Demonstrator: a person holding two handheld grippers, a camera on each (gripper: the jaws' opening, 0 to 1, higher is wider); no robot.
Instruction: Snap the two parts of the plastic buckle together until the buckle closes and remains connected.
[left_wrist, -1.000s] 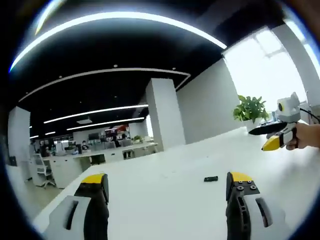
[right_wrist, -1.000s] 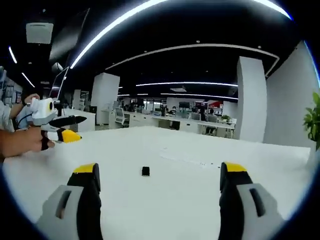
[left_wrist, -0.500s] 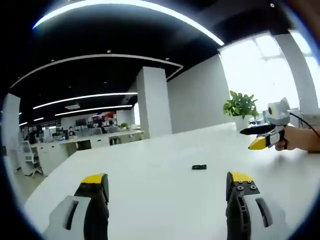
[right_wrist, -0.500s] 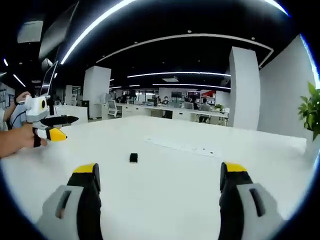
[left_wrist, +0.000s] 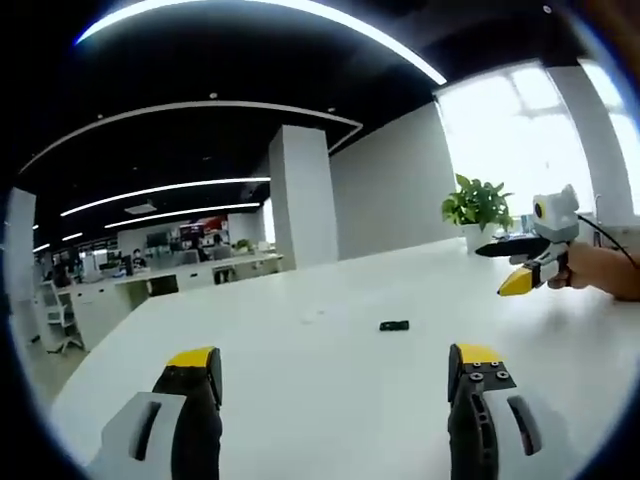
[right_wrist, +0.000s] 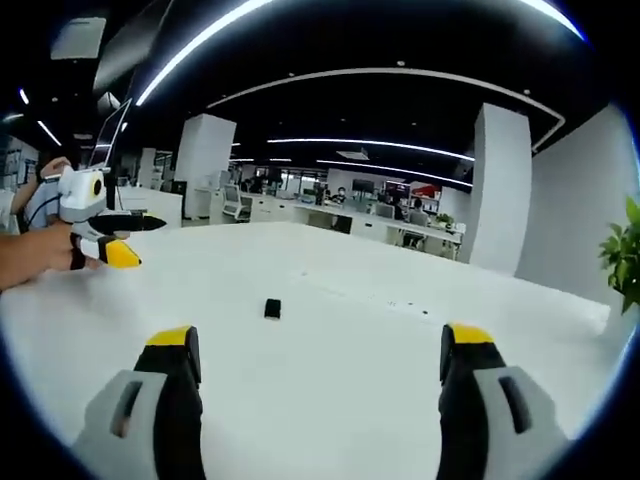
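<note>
A small black plastic buckle (left_wrist: 394, 325) lies flat on the white table (left_wrist: 320, 380), ahead of my left gripper (left_wrist: 335, 370), whose jaws stand wide apart and hold nothing. In the right gripper view the same buckle (right_wrist: 272, 308) lies ahead and left of centre, well beyond my right gripper (right_wrist: 318, 352), which is open and empty too. Whether the buckle is one piece or two joined parts is too small to tell. The right gripper (left_wrist: 522, 281) appears at the right of the left gripper view, held in a hand. The left gripper (right_wrist: 118, 253) appears at the left of the right gripper view.
A potted green plant (left_wrist: 477, 206) stands at the table's far right end by a bright window. A white pillar (left_wrist: 301, 200) and office desks (left_wrist: 150, 295) with chairs lie beyond the table. A person's hand (right_wrist: 35, 250) holds the left gripper.
Both cameras shifted slightly, so the buckle sits a little differently in each view. The buckle itself has not moved on the table. Both grippers remain open.
</note>
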